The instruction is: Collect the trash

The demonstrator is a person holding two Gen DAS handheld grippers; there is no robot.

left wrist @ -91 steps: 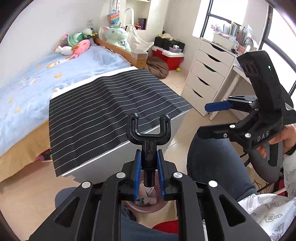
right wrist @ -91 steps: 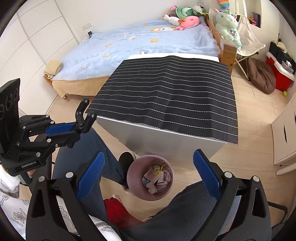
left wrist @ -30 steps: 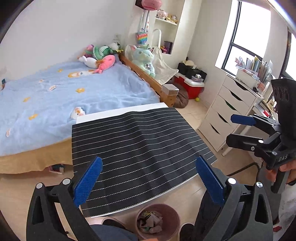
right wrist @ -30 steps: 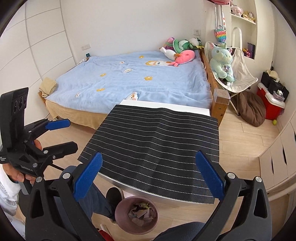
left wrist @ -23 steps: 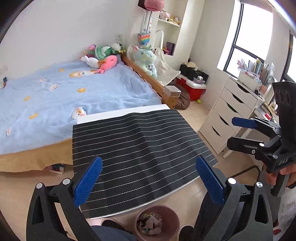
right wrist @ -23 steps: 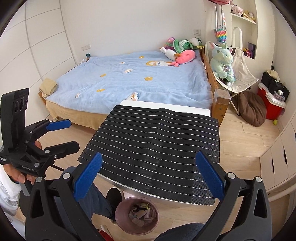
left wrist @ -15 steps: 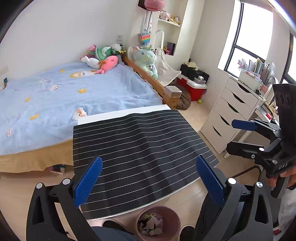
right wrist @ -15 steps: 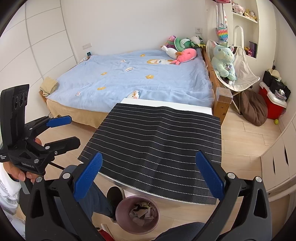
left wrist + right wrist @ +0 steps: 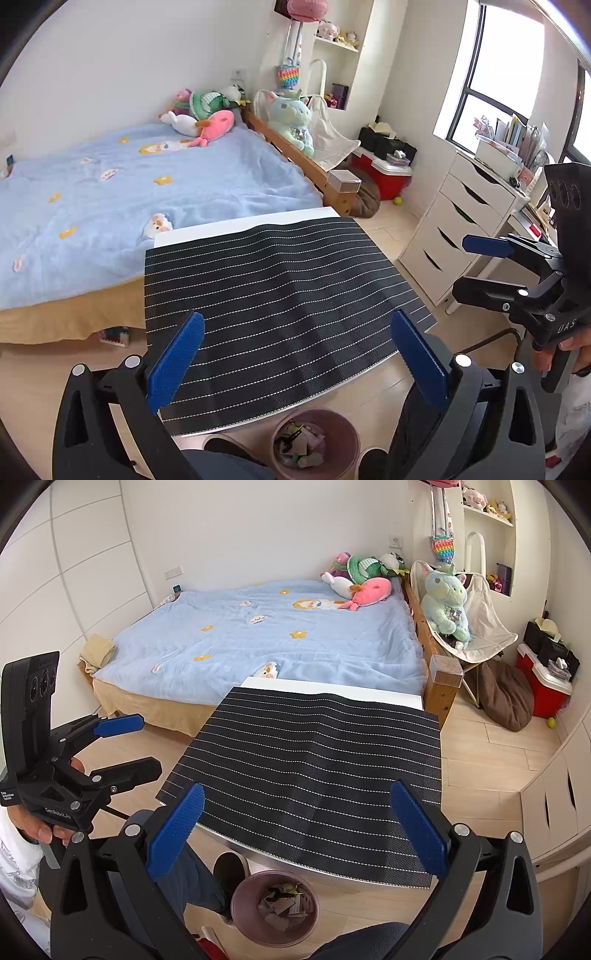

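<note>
A pink trash bin (image 9: 343,428) with paper scraps and wrappers inside stands on the floor below the table's near edge; it also shows in the right wrist view (image 9: 243,912). A black striped mat (image 9: 273,295) covers the white table, with nothing on it. My left gripper (image 9: 295,365) is open and empty above the mat's near edge; it also shows in the right wrist view (image 9: 136,744). My right gripper (image 9: 295,840) is open and empty; it also shows at the right of the left wrist view (image 9: 465,266).
A bed with a blue blanket (image 9: 110,199) and plush toys (image 9: 207,118) lies behind the table. A white drawer unit (image 9: 458,229) and desk stand at the right. A red cooler (image 9: 543,686) and brown beanbag (image 9: 506,694) sit on the floor. My legs are beside the bin.
Three seconds ago the left gripper was shut on a black Y-shaped piece over the bin; now it is open and empty. Both grippers have lifted, hardly moving in the last second.
</note>
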